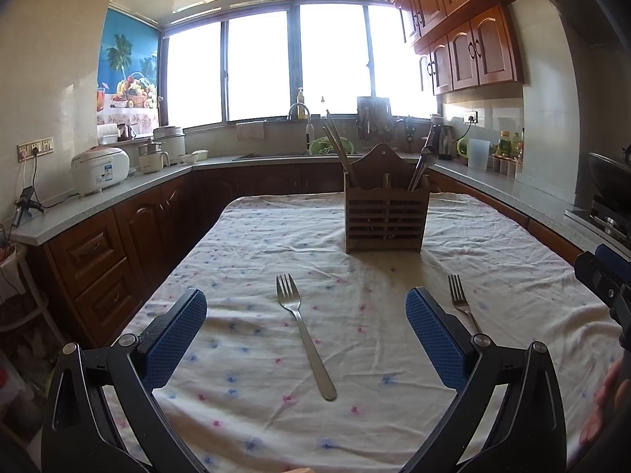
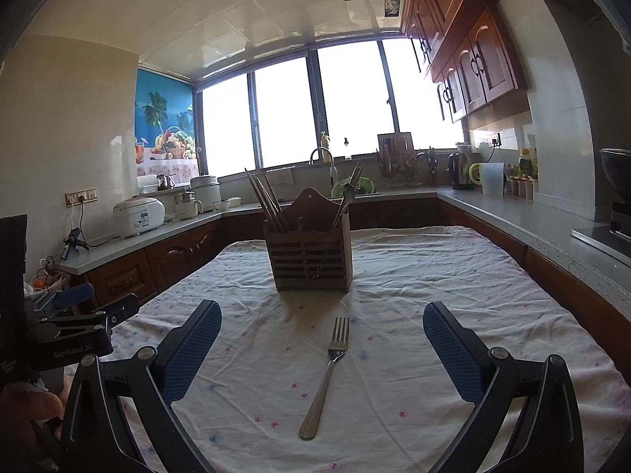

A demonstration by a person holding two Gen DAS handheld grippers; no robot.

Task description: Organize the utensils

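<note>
Standing already in the wooden holder (image 1: pixel 385 213) are chopsticks (image 1: pixel 338 149) and spoons (image 1: pixel 424 165); two forks (image 1: pixel 305 335) (image 2: pixel 325 378) lie on the cloth (image 1: pixel 493 244), both grippers (image 1: pixel 305 343) (image 2: pixel 321 354) spread apart, empty.

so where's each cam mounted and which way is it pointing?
Left wrist: on the left gripper, jaws open, looking across the table over one fork to the wooden caddy; right gripper at right edge.
Right wrist: on the right gripper, jaws open, over the second fork, facing the same caddy; left gripper at left edge.
Shared: caddy, table, second fork, windows.
</note>
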